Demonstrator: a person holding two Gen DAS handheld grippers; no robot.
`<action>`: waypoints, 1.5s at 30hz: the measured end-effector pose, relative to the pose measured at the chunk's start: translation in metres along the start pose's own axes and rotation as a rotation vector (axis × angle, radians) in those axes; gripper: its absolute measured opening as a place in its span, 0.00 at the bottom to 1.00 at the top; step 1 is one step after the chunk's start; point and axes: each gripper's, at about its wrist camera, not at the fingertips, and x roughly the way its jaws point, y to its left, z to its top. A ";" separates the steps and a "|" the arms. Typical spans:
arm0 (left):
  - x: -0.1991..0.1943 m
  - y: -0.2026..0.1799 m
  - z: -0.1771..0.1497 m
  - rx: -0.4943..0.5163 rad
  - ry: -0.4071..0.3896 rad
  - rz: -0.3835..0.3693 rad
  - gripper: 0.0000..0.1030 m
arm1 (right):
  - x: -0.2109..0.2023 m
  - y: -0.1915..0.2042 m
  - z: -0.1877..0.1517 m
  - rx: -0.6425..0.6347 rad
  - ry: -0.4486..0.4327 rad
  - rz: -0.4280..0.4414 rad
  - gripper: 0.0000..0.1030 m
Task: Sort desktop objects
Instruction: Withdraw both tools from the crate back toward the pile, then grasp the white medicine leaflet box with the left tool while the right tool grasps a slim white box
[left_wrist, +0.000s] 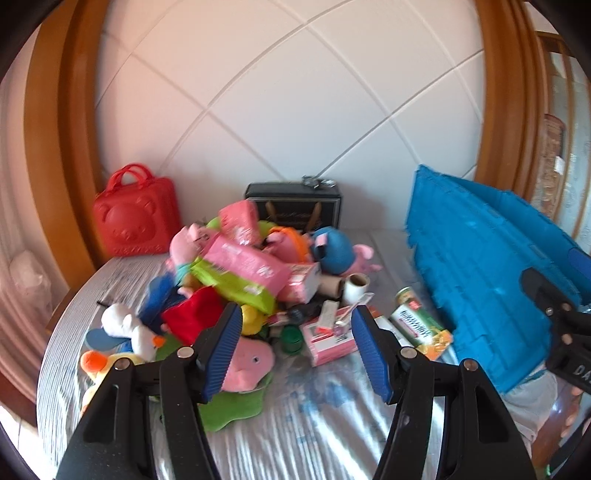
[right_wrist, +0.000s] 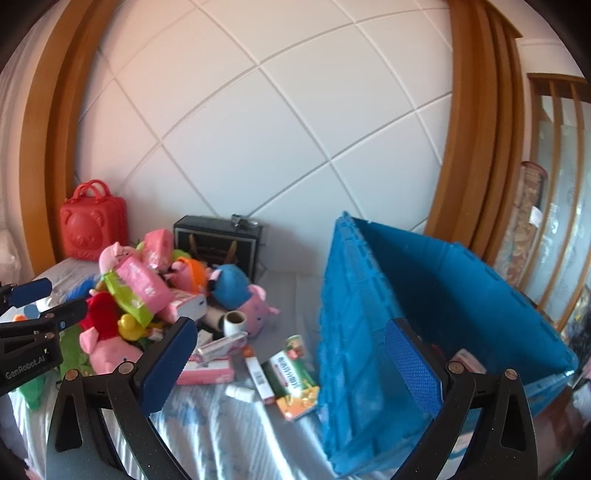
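Note:
A heap of plush toys and pink and green packets (left_wrist: 236, 266) lies on the striped bedcover (left_wrist: 314, 424). In front of it are a pink box (left_wrist: 328, 341) and a green carton (left_wrist: 417, 325). My left gripper (left_wrist: 295, 321) hovers open just short of the heap, with nothing between its blue pads. A pink plush pig (left_wrist: 247, 362) lies behind its left finger. My right gripper (right_wrist: 291, 328) is open and empty too, above the green carton (right_wrist: 291, 373) and beside the blue crate (right_wrist: 424, 295). A small white bottle (right_wrist: 240, 393) lies near the pink box (right_wrist: 207, 369).
A red bear-faced case (left_wrist: 136, 221) and a black box (left_wrist: 295, 206) stand against the white padded headboard (left_wrist: 295, 92). The blue crate (left_wrist: 480, 277) fills the right side, tilted. A white duck plush (left_wrist: 129, 328) lies at the heap's left.

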 end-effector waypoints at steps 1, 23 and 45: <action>0.004 0.005 -0.002 -0.009 0.009 0.014 0.59 | 0.004 0.002 0.000 -0.004 0.005 0.009 1.00; 0.117 0.082 -0.031 -0.154 0.252 0.193 0.59 | 0.152 0.046 -0.027 -0.075 0.258 0.255 1.00; 0.282 -0.048 -0.026 0.136 0.399 -0.201 0.52 | 0.275 0.038 -0.055 0.121 0.517 0.225 0.75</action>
